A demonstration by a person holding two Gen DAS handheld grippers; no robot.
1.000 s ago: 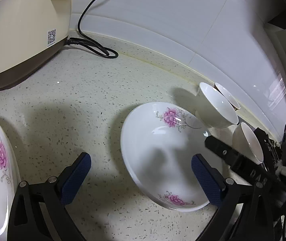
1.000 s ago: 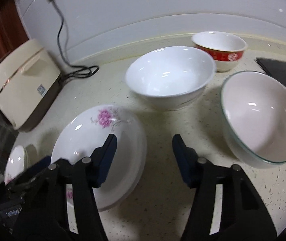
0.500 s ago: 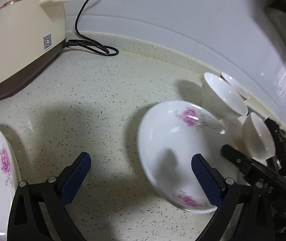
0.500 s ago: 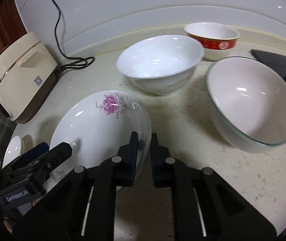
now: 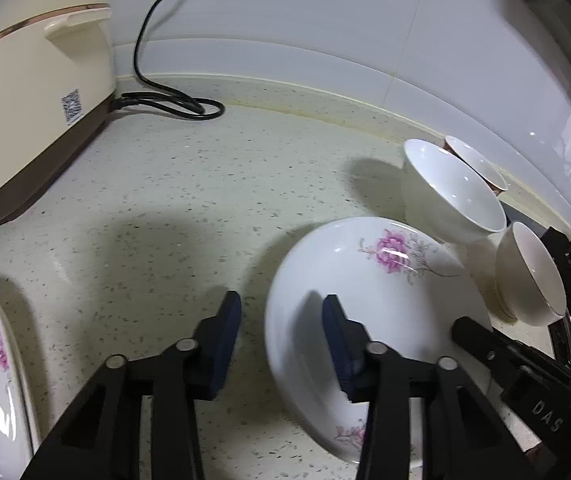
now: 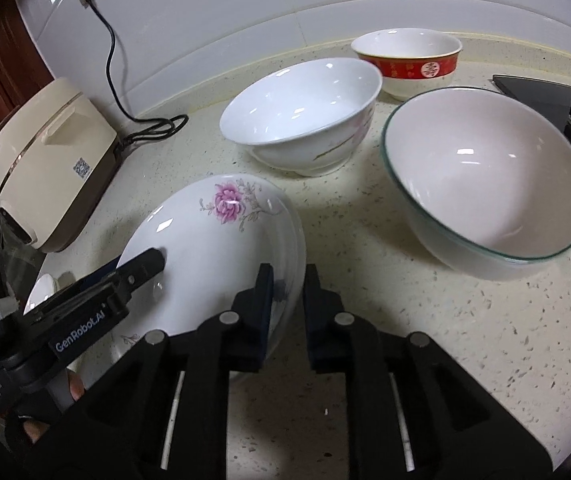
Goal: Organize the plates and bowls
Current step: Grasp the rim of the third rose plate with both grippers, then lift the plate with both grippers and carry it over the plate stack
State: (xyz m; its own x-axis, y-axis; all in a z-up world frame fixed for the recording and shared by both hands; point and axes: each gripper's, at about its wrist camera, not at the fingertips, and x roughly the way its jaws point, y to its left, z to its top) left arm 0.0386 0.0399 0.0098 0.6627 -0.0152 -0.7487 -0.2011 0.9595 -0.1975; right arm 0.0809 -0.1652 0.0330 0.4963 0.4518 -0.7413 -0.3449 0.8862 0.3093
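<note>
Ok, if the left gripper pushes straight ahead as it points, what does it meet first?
The floral plate: its rim already sits between the fingers of the left gripper, so it would likely meet that at once. Beyond it looks like countertop up to the wall, though depth is unclear.

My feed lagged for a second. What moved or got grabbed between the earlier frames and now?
The right tool closed from wide open onto the near rim of the floral plate, which now looks tilted up. The left tool narrowed from wide open to straddle the plate's opposite rim, with a gap still visible. The white bowl, red bowl, green-rimmed bowl and rice cooker kept their places.
</note>
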